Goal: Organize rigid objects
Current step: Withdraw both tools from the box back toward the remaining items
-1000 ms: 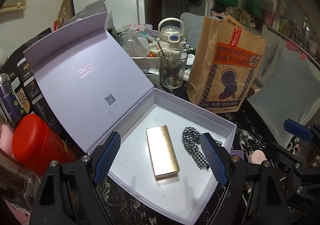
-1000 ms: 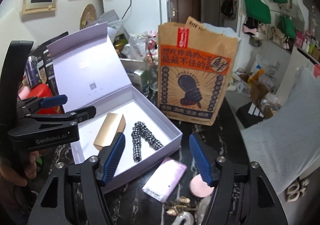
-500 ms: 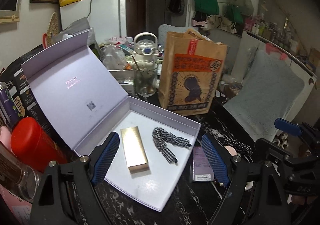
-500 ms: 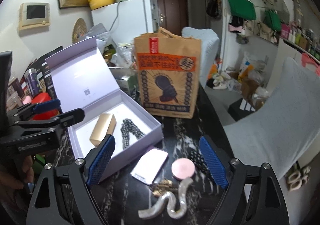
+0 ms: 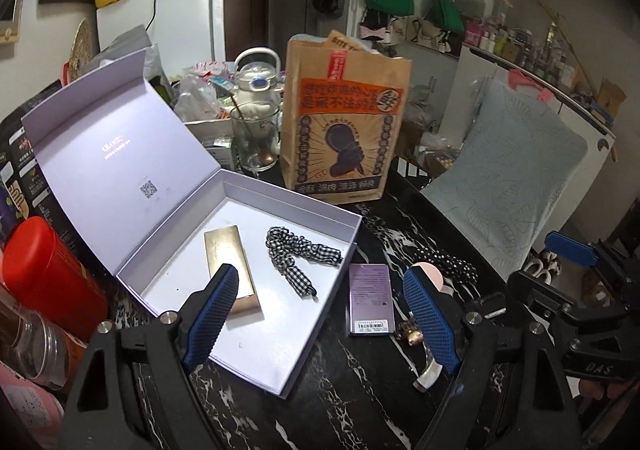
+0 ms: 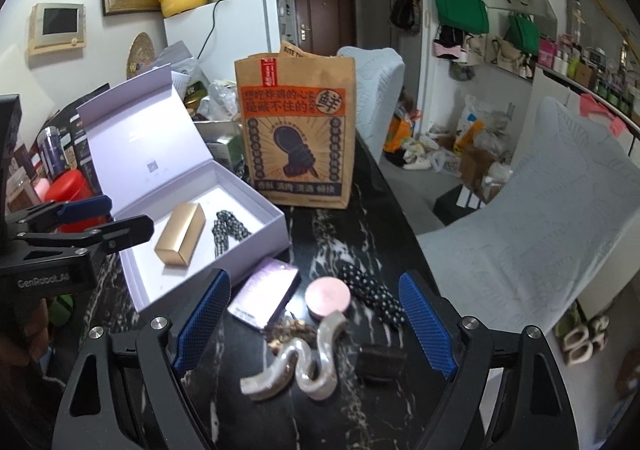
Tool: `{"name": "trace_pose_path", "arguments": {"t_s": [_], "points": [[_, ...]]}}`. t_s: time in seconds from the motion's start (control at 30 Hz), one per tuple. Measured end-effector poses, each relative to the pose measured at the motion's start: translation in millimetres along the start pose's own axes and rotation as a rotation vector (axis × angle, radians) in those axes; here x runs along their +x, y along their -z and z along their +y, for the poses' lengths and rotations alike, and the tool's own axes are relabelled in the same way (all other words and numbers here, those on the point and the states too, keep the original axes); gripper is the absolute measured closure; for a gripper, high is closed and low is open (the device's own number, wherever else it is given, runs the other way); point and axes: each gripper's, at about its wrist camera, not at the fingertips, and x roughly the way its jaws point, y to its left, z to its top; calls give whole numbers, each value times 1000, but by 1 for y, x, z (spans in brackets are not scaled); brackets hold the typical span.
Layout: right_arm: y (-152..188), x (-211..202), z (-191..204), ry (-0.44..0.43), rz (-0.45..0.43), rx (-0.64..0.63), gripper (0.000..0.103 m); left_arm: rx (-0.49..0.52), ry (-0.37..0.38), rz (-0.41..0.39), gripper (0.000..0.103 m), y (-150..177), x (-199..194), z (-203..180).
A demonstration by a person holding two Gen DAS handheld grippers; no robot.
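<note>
An open lilac gift box (image 5: 340, 214) (image 6: 280, 234) lies on the black marble table. Inside it are a gold bar-shaped case (image 5: 228, 258) (image 6: 180, 236) and a black-and-white checked scrunchie (image 5: 300, 254) (image 6: 228, 228). Beside the box on the table lie a purple card box (image 5: 370, 300) (image 6: 266, 292), a round pink compact (image 6: 328, 296), a dotted black hair tie (image 6: 372, 292), a wavy pearly hair clip (image 6: 300, 364), a gold trinket (image 6: 286, 330) and a small dark block (image 6: 380, 364). My left gripper (image 5: 320, 324) is open and empty above the box's near corner. My right gripper (image 6: 314, 324) is open and empty above the loose items.
A tall brown paper bag (image 5: 344, 129) (image 6: 296, 129) stands behind the box. A glass with a spoon (image 5: 256, 141) and a white kettle (image 5: 256, 81) sit behind it. A red canister (image 5: 44, 274) and jars crowd the left. A grey-covered chair (image 6: 532, 230) stands right of the table.
Both grippers have pulled back and up from the box. The view widened, so the purple card box, compact, hair clip and dark block came into sight. Both stayed open.
</note>
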Motion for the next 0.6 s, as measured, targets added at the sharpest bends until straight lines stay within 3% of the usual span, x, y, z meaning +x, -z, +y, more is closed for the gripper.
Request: {"name": "trace_pose_path", "arguments": {"t_s": [0.17, 0.3, 0.6], "points": [[17, 0, -3, -3, 20, 12, 16, -6, 28, 3, 18, 10, -6, -3], [32, 11, 0, -4, 51, -16, 16, -22, 6, -5, 18, 23, -7, -3], [57, 31, -3, -75, 114, 14, 16, -55, 32, 65, 18, 46, 5, 3]]}}
